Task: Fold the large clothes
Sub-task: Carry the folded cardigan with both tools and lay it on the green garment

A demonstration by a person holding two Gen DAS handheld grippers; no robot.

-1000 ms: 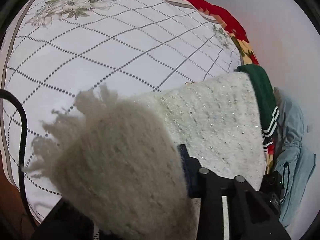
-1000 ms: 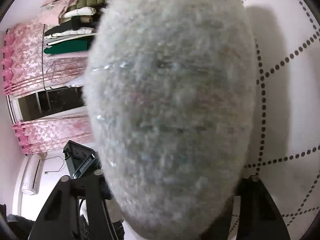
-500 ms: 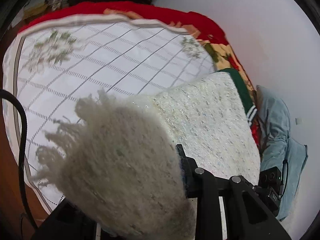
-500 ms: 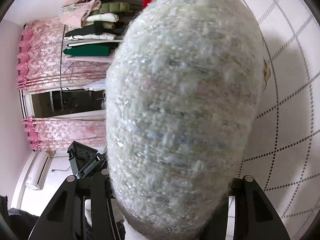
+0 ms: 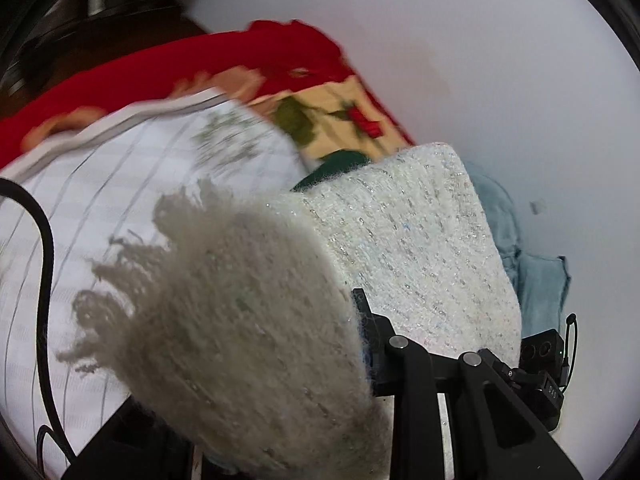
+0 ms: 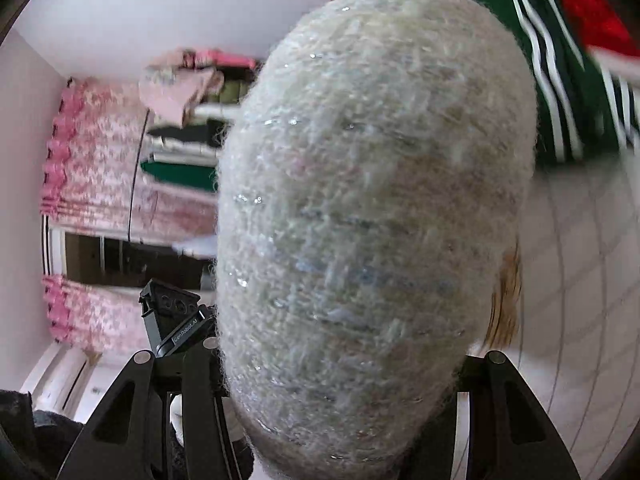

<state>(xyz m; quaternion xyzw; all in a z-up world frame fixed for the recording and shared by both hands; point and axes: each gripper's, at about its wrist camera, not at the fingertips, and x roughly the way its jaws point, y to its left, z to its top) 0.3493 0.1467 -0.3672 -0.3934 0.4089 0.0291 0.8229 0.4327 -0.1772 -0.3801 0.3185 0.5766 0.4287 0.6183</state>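
A fuzzy cream knitted garment with a fringed edge hangs stretched between both grippers above the bed. My left gripper is shut on one bunched end; only its right finger shows, the other is under the cloth. In the right wrist view the garment bulges as a thick fold over my right gripper, which is shut on it with the fingertips hidden. The right gripper's body shows at the far end of the cloth, and the left gripper's body shows beside the fold.
Below lies the bed's white checked sheet over a red floral blanket. A green garment with white stripes and a light blue one lie by the white wall. Pink curtains, stacked clothes, a black cable.
Both grippers have risen with the garment, lifting it off the sheet. The bed has dropped away, and more wall and the green striped garment have come into view.
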